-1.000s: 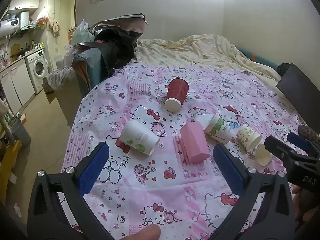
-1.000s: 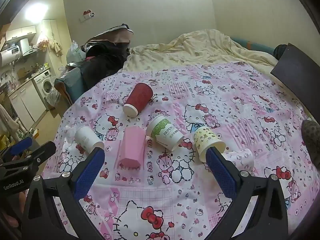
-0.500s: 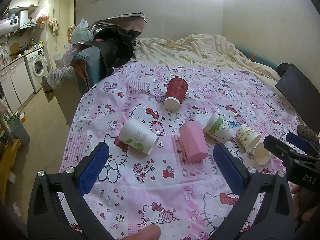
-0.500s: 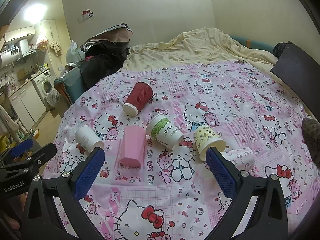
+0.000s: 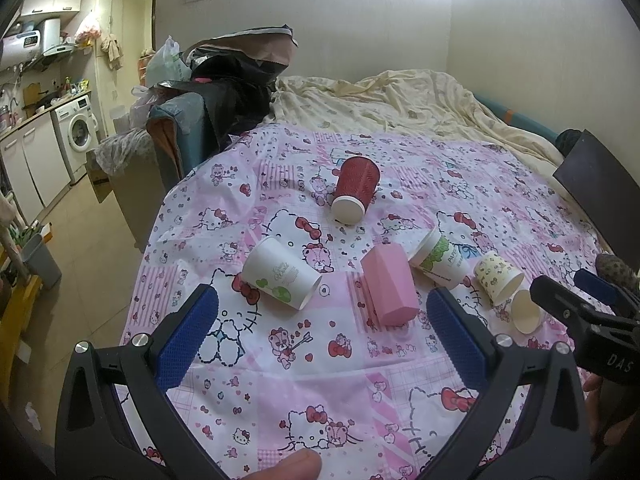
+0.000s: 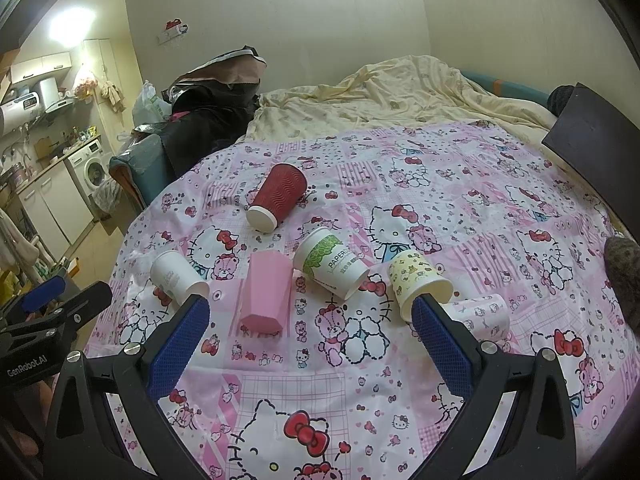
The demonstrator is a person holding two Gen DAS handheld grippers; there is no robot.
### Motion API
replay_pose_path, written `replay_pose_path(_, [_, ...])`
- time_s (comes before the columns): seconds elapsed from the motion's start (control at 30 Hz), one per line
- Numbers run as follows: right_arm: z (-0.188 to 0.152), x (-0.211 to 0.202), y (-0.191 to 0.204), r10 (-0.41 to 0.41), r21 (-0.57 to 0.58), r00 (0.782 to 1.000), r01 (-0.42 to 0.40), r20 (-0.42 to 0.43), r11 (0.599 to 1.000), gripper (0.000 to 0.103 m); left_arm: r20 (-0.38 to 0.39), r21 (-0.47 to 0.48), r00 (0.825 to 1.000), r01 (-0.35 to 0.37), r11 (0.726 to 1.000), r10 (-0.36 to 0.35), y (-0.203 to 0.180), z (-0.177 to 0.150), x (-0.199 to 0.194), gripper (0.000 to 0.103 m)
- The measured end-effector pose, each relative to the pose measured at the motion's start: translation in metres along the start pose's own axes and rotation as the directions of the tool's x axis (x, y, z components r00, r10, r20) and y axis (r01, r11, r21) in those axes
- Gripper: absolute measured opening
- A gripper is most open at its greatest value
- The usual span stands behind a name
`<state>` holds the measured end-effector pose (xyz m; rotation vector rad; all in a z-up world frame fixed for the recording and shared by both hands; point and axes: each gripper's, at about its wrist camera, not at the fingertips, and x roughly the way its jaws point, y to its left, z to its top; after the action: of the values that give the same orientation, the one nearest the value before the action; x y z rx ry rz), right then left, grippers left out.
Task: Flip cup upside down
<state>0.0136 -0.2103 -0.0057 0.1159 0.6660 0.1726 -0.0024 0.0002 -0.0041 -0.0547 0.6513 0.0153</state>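
Both jaws stand wide apart, grasping nothing: the left hand-held gripper (image 5: 320,334) hovers just short of the white paper cup with green dots (image 5: 281,273), and the right hand-held gripper (image 6: 310,338) faces the faceted pink plastic cup (image 6: 265,295). Every cup lies on its side on the pink cartoon-print cloth (image 6: 460,200) covering the worktop. Ahead lie a white green-leaf paper cup (image 6: 330,267) and a ribbed red paper cup (image 6: 277,197). Thin paper could crush under a hard squeeze, or roll away if nudged. Compared with a second ago, the left view has crept slightly forward; the cups have not moved.
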Motion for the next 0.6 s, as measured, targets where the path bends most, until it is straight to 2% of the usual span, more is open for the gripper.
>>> replay_pose_path(0.6, [-0.0008, 0.0023, -0.0002, 0.001, -0.002, 1.000, -0.001, -0.003, 1.000, 0.103, -0.001, 0.003, 1.000, 0.003, 1.000, -0.003, 0.0000, -0.0007, -0.0004, 0.103])
